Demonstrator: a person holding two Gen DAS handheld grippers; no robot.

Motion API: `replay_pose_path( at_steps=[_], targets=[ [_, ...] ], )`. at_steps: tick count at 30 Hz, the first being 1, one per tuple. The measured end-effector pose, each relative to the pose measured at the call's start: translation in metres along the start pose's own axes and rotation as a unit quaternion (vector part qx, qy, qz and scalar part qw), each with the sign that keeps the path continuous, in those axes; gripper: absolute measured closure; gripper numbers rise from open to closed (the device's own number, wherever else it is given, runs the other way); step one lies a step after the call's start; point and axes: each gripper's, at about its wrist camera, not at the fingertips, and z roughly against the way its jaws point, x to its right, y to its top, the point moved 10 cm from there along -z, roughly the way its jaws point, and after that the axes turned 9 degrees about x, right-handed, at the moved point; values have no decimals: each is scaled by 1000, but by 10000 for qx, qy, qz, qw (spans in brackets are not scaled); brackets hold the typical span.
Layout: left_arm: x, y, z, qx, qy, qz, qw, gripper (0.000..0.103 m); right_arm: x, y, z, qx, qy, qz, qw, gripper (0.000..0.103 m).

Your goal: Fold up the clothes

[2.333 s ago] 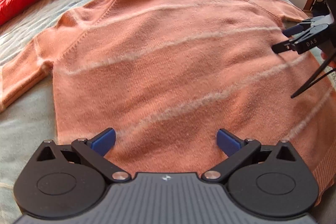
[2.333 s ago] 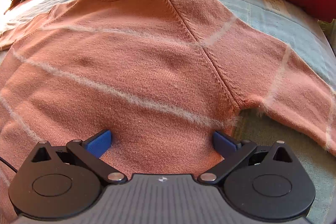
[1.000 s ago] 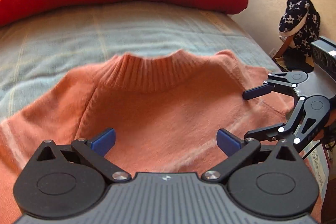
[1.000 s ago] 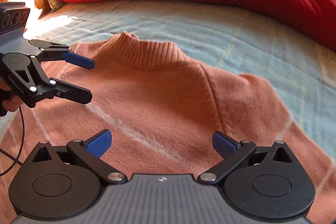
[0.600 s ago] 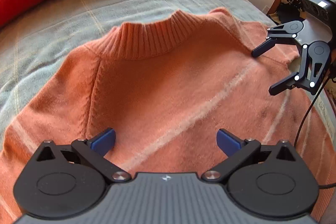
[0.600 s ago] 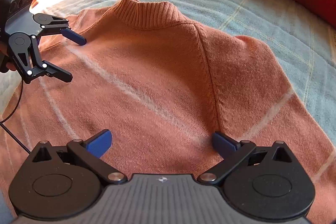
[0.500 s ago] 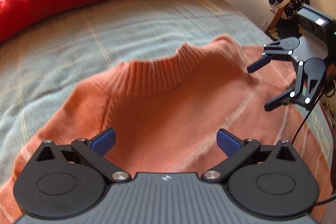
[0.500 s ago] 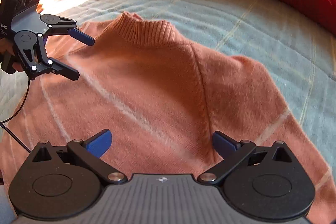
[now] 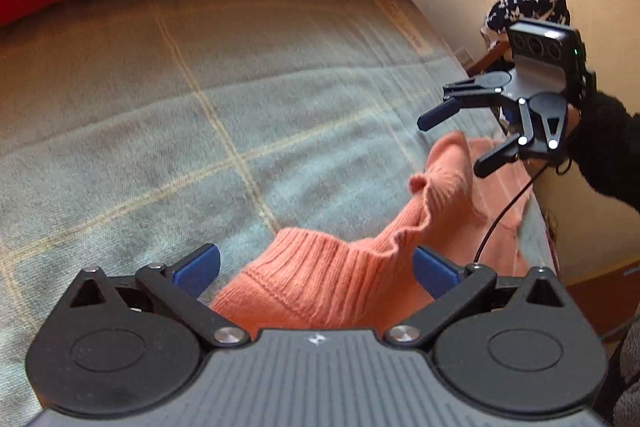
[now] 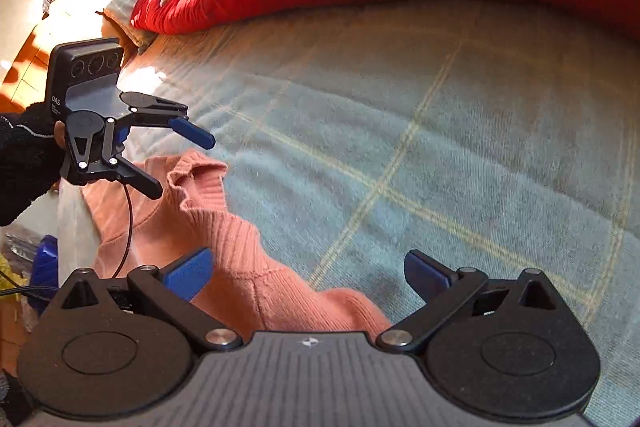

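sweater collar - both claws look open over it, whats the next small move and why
Probably lower each claw onto the sweater at either side of the ribbed collar and close. Both the left claw and right claw hang open, gripping nothing, with the neckline rumpled on the checked blanket. A pinch at each shoulder would allow lifting and straightening before folding.

Sweater (image 9: 340, 279) once flat across the bed (image 9: 160, 115), now bunched with its ribbed collar rumpled, far more blanket bare
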Motion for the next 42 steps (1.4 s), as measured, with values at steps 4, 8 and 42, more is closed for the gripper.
replay_pose_path(
  at_steps=[4, 8, 42],
  targets=[
    [5, -27, 2, -637, -482, 176, 9966, 1, 3, -25, 0, -637, 603, -537, 9947, 0],
    [18, -40, 5, -1052, -979, 309, 9891, 1, -22, -36, 0, -1162, 1409, -856, 9794, 0],
    [-14, 12, 4, 474, -630, 789, 9938, 2, -13, 28, -31, 123, 1643, -1115, 9800, 0]
  ],
)
